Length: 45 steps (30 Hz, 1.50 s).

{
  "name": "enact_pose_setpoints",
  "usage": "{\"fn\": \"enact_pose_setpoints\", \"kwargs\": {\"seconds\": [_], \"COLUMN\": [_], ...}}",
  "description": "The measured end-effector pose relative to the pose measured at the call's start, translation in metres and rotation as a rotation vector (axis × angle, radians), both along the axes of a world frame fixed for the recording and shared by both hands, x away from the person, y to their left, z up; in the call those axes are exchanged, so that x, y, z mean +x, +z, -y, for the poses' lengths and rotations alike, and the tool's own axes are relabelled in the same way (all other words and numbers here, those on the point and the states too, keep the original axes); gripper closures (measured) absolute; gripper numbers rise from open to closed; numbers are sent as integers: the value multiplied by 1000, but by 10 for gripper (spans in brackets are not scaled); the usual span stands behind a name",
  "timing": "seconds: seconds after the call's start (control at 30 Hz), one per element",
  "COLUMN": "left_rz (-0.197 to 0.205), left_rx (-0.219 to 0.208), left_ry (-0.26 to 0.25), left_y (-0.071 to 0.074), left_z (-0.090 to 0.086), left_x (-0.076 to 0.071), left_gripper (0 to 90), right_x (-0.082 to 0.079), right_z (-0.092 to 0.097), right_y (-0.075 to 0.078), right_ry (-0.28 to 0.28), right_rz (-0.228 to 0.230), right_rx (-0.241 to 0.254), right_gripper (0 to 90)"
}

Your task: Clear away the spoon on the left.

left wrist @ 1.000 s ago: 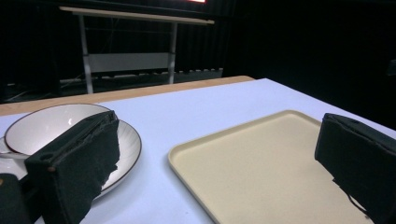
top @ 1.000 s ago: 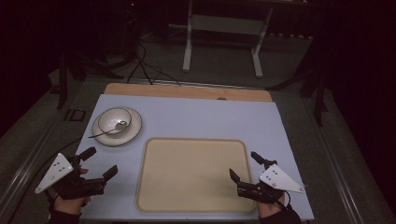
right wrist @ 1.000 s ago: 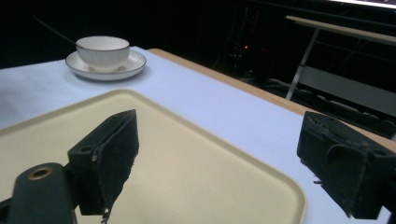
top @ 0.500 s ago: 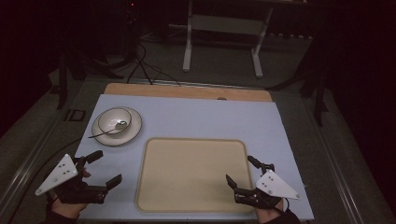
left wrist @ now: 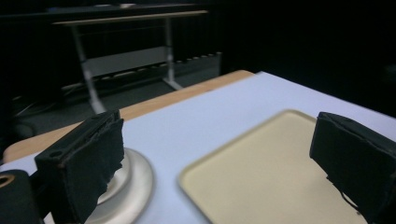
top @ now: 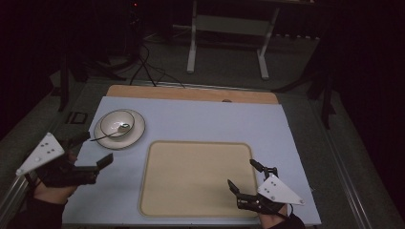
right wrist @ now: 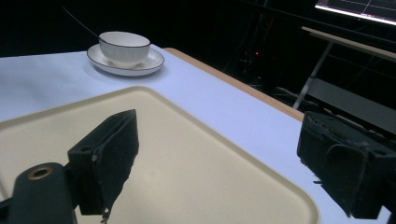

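My left gripper and right gripper gape empty, spoon in bowl — handle dim — beige tray bare.

Table: pale blue top, wooden strip along far edge. 1 beige tray lies flat at near centre. 1 white saucer sits at left, well apart from the tray, carrying 1 bowl and 1 spoon.

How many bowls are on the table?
1. The bowl sits on a saucer at the table's far left corner, beside the tray, with a spoon resting in it. Nothing on the table looks big enough to hide another one.
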<state>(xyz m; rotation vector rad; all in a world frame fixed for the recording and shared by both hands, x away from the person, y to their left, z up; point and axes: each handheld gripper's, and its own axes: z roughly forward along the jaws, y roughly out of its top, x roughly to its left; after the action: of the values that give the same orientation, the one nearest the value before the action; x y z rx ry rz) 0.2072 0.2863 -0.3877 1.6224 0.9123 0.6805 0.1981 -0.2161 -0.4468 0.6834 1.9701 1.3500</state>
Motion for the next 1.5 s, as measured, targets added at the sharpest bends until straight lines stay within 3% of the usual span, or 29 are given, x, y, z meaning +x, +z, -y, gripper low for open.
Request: {"fn": "enact_pose_setpoints", "kwargs": {"seconds": [0.13,0.37,0.73,1.1,1.5], "left_rz": [-62,-191,-336,-391,-406], "left_rx": [-41,-104,-208,-265,-273], "left_ry": [80,220,343,391,386], "left_y": [-6,-33,-75,-96,-109], "left_z": [-13,-28,-47,-48,-47], "left_x": [13,34,61,71,83], "left_gripper": [66,154,313,528,641], "right_x": [1,2,3,3,4], "right_z": [-1,-3,-4,-4,-4], "right_y": [0,-1,-2,-2,-3], "right_ry": [10,19,24,24,19], "right_rz": [0,-8,-9,-11,-17], "right_rx": [-6,-3,-8,-12,-21], "right_gripper": [129,129,129,130,130]}}
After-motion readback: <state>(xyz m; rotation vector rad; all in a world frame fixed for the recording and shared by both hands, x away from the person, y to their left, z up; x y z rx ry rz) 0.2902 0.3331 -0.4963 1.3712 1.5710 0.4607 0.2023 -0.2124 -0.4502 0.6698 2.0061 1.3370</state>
